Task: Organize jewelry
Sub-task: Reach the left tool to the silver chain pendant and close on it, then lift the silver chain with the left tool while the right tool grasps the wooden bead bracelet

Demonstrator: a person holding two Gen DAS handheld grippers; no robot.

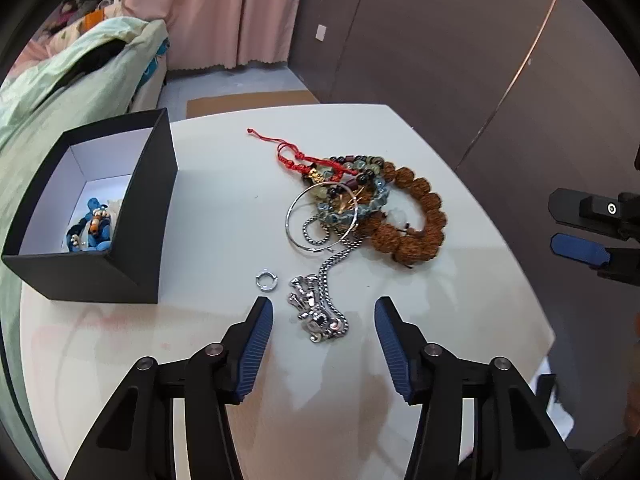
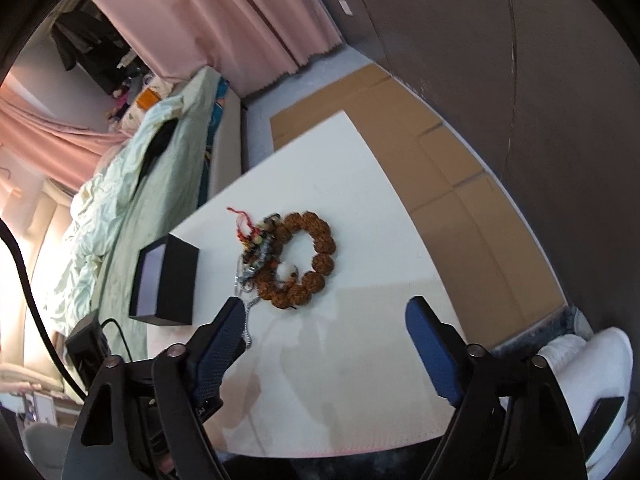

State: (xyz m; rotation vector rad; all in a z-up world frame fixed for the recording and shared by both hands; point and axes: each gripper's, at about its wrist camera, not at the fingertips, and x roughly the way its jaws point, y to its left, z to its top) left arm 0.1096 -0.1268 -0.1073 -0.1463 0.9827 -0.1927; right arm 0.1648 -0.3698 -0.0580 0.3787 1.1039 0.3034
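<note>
A tangled pile of jewelry lies on the white table (image 1: 224, 208): a brown bead bracelet (image 1: 416, 216), a red cord (image 1: 292, 152), a silver hoop (image 1: 322, 216), a silver chain with a pendant (image 1: 316, 312) and a small silver ring (image 1: 266, 281). My left gripper (image 1: 324, 316) is open, its fingers on either side of the pendant, just above the table. An open black box (image 1: 140, 216) at the left holds blue jewelry (image 1: 94, 224). My right gripper (image 2: 326, 320) is open and empty, high above the table, with the brown bracelet (image 2: 308, 260) and the box (image 2: 172, 284) beyond it.
A bed with green bedding (image 1: 60, 80) stands left of the table. Pink curtains (image 1: 216, 8) and a dark wall are behind. Cardboard (image 2: 440, 168) covers the floor past the table's far edge. The right gripper shows at the right edge of the left wrist view (image 1: 592, 236).
</note>
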